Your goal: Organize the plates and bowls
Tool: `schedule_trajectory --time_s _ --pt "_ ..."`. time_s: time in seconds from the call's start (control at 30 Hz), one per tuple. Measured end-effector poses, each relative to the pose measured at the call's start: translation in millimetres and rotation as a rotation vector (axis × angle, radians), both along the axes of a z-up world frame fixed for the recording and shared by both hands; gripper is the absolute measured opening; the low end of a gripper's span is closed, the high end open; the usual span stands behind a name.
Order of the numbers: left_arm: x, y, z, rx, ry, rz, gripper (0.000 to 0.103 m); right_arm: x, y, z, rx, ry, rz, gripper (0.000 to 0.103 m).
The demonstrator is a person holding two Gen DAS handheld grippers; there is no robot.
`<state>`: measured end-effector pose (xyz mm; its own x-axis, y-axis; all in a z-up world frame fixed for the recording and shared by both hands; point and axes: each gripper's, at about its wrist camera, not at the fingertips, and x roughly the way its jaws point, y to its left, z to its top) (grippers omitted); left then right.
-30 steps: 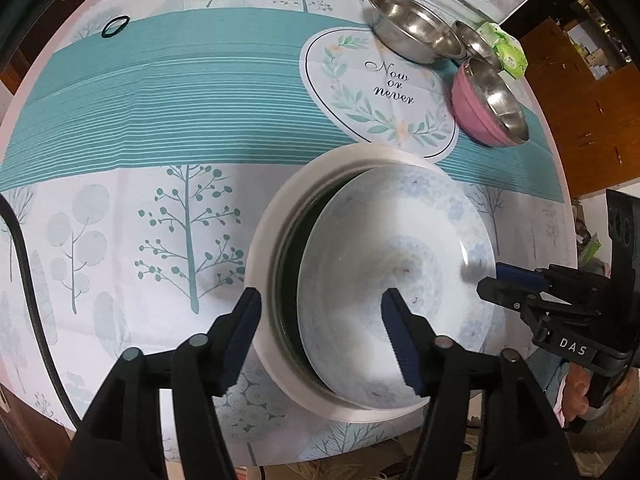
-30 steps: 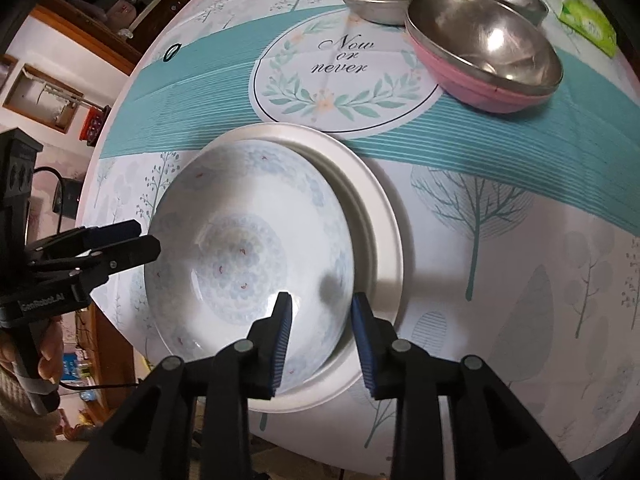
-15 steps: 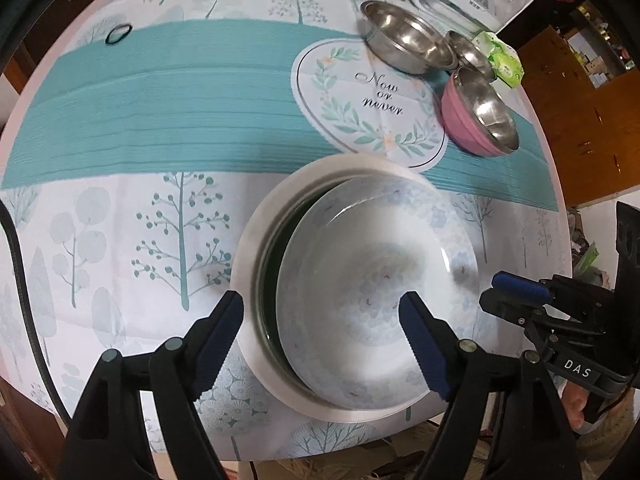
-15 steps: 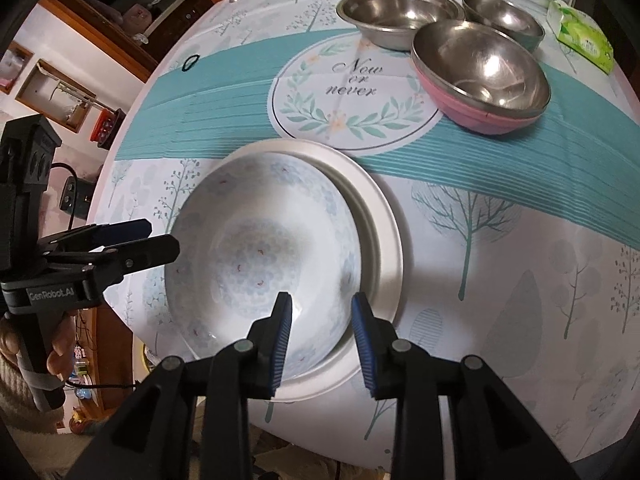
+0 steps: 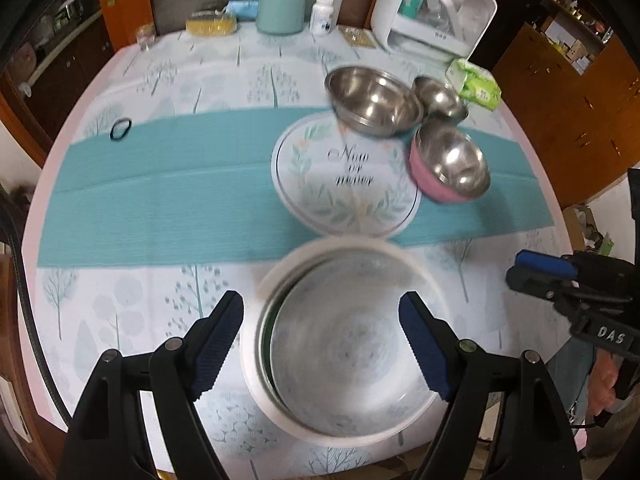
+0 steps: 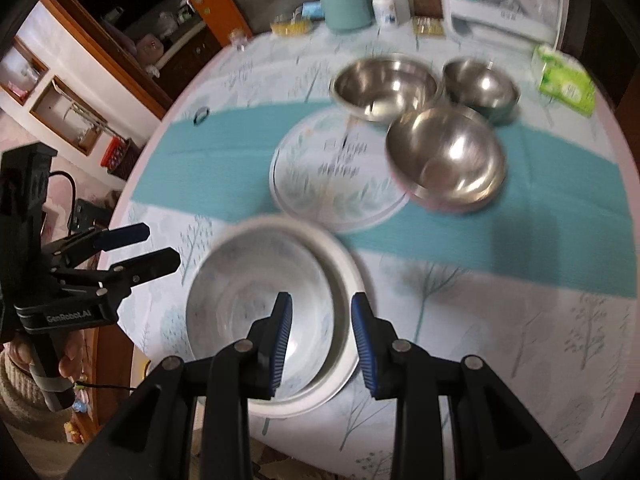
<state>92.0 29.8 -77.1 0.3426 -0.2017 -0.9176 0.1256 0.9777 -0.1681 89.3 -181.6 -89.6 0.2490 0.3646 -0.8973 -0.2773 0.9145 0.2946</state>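
Left wrist view: bowl (image 5: 344, 344) sits on plate (image 5: 252, 344), lower middle; three metal bowls (image 5: 374, 100) wait upper right. Both grippers (image 5: 320, 344) wide, empty.

You've got a patterned white bowl (image 5: 352, 344) nested off-centre in a wider white plate (image 5: 256, 344) at near edge. Far right: 2 steel bowls (image 6: 384, 84) (image 6: 480, 84) w/ a pink-sided steel bowl (image 6: 446, 156) just nearer, all upright.
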Motion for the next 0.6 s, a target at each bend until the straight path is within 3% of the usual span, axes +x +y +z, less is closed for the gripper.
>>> schedule_trajectory --time_s 0.2,0.37,0.6 --pt "18 -6 29 -0.005 -0.044 0.001 0.079 12 -21 38 0.002 -0.088 -0.024 0.031" --pt "36 -11 56 0.012 -0.103 0.007 0.081 24 -41 62 -0.016 -0.16 -0.06 0.049" --pt "83 -23 85 0.057 -0.188 0.026 0.089 61 -61 83 -0.007 -0.202 -0.103 0.049"
